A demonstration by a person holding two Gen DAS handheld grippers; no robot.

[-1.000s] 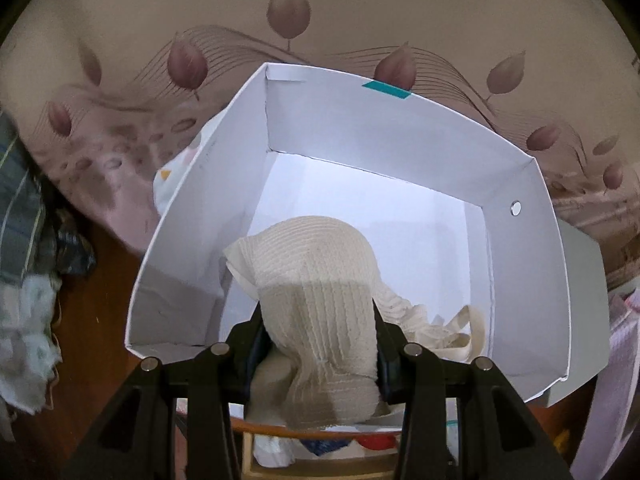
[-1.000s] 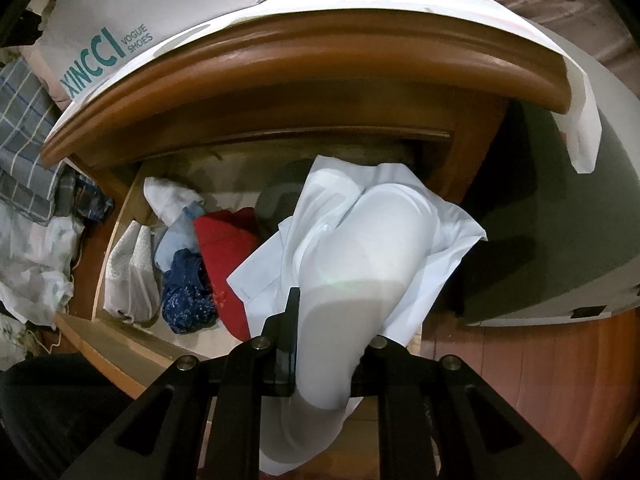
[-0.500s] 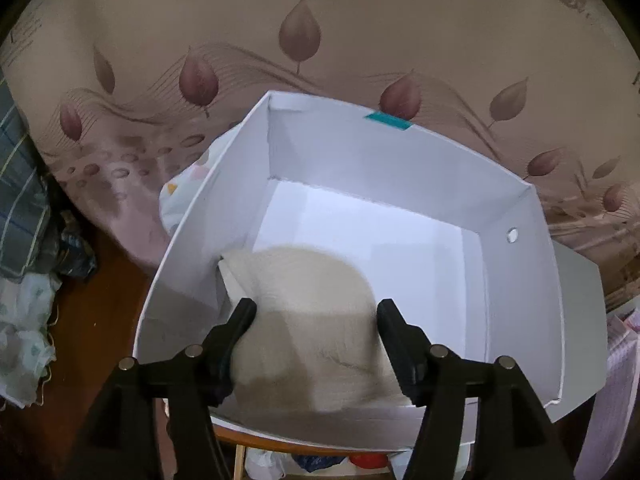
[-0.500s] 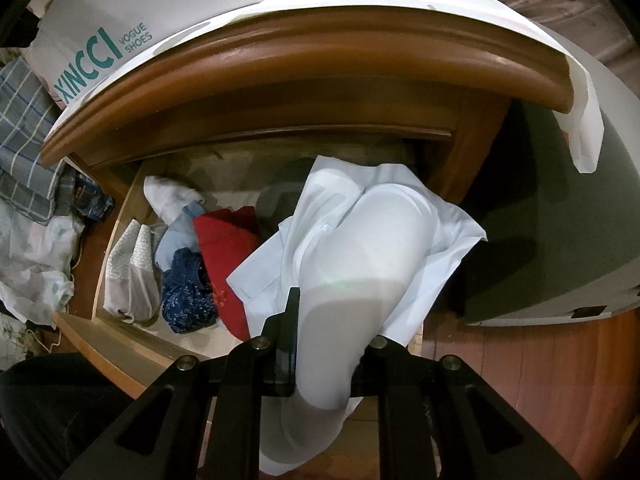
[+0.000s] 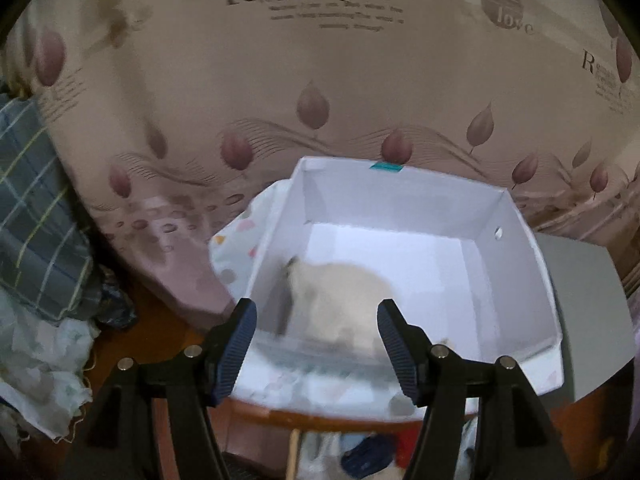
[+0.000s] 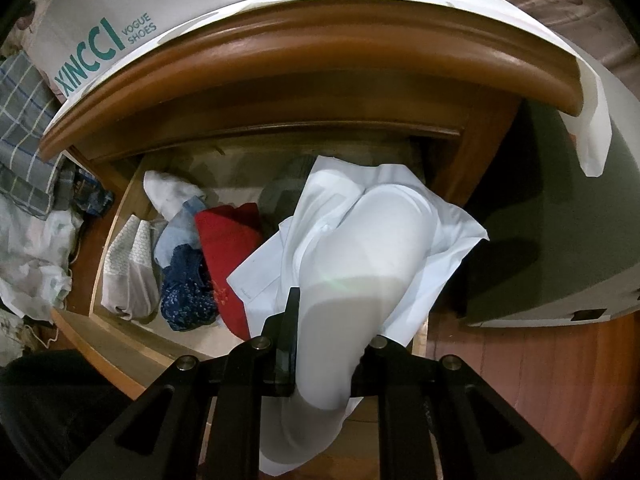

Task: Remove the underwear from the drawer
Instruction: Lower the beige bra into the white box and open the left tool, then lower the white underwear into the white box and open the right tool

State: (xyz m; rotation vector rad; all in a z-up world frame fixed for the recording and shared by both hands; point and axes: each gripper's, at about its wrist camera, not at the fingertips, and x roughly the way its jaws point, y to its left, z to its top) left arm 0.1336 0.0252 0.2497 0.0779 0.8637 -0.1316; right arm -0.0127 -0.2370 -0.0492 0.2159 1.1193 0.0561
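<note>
A cream ribbed underwear lies blurred in the near part of a white cardboard box. My left gripper hangs open above the box's near edge, its pads clear of the cloth. In the right wrist view, my right gripper is shut on a white underwear, which drapes over the fingers above the open wooden drawer. Inside the drawer lie a red garment, a dark blue patterned one and pale folded pieces.
The box stands on the wooden nightstand top, against a leaf-patterned bedspread. A grey box lid sits to its right. Plaid cloth and white fabric pile up at the left. A shoe box shows behind.
My left gripper let go of the cream underwear, which dropped into the white box, and then drew up and back. The right gripper stayed still with its white underwear.
</note>
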